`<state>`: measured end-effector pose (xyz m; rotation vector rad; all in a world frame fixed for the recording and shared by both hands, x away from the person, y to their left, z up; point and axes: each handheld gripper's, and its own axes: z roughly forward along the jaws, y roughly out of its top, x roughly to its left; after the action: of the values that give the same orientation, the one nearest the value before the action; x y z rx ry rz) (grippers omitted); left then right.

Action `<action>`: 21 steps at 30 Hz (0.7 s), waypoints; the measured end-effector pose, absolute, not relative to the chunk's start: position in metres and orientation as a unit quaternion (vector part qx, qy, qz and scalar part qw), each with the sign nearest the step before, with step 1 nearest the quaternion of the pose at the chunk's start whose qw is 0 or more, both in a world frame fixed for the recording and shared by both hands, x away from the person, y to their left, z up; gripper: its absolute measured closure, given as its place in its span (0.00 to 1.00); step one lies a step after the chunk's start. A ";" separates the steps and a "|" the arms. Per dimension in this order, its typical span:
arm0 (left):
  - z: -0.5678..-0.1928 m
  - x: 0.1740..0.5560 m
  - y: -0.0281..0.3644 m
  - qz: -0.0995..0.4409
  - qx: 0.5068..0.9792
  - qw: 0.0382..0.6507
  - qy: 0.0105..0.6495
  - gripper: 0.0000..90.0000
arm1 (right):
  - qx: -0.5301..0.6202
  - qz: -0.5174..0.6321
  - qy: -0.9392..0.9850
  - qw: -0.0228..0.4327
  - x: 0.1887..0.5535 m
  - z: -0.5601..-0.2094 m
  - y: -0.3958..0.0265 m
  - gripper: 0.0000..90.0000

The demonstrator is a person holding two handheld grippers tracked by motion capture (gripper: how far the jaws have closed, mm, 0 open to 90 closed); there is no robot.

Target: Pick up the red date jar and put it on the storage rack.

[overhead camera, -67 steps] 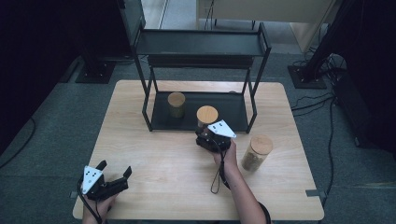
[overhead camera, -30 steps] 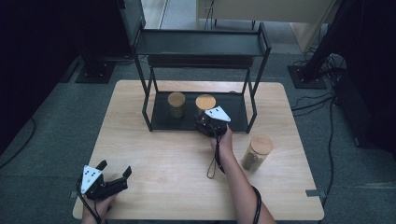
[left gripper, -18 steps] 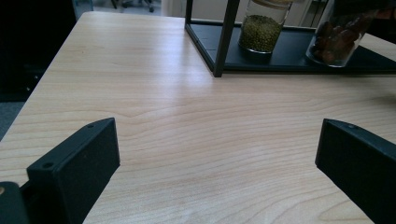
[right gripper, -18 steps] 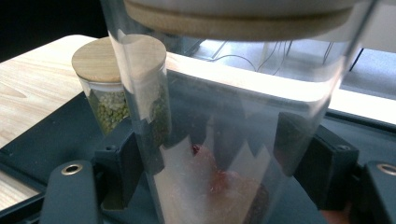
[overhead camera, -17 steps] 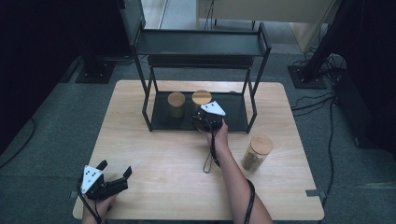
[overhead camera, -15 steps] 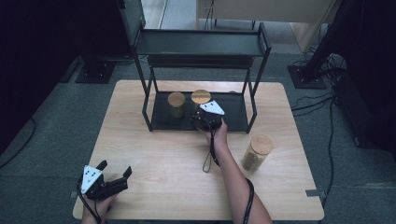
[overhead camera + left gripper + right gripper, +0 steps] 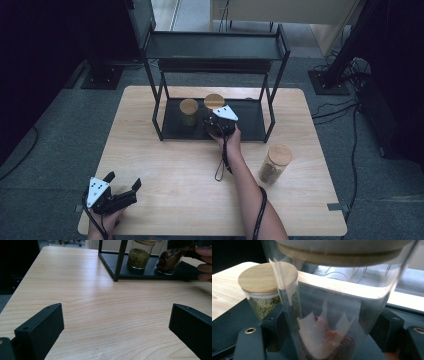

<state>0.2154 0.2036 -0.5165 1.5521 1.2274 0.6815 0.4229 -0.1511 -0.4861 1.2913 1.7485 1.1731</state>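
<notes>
My right gripper (image 7: 213, 121) is shut on a glass jar (image 7: 214, 102) with a wooden lid and dark red contents, holding it over the lower shelf (image 7: 247, 118) of a black rack. In the right gripper view this jar (image 7: 332, 315) stands between the jaws, its sides against the pads (image 7: 274, 327). A second lidded jar of green beans (image 7: 189, 111) stands on the shelf just to its left, also seen as the green jar (image 7: 265, 295). I cannot tell if the held jar touches the shelf. My left gripper (image 7: 123, 180) rests open at the table's front left, with nothing between its jaws (image 7: 116, 322).
A third lidded jar (image 7: 275, 162) stands on the table at the right, beside the person's forearm. The rack's upper shelf (image 7: 215, 47) overhangs the lower one, with posts at the corners. In the left gripper view the green jar (image 7: 138, 255) and red jar (image 7: 170, 262) show far off.
My right gripper has carried the red jar from the table in front of the rack onto the lower shelf area, ending close beside the green jar. The left gripper has stayed still.
</notes>
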 end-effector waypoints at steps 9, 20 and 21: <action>-0.517 0.216 0.204 0.282 0.642 0.500 0.508 0.00 | 0.495 0.449 0.665 0.332 0.433 -0.487 -0.147 0.29; -0.517 0.216 0.204 0.281 0.642 0.500 0.508 0.00 | 0.513 0.476 0.641 0.314 0.421 -0.491 -0.154 0.00; -0.517 0.216 0.204 0.281 0.642 0.500 0.508 0.00 | 0.514 0.477 0.640 0.314 0.419 -0.491 -0.155 0.00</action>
<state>0.2158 0.2037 -0.5166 1.5529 1.2280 0.6802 0.4185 -0.1553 -0.4909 1.3554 1.6864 1.2580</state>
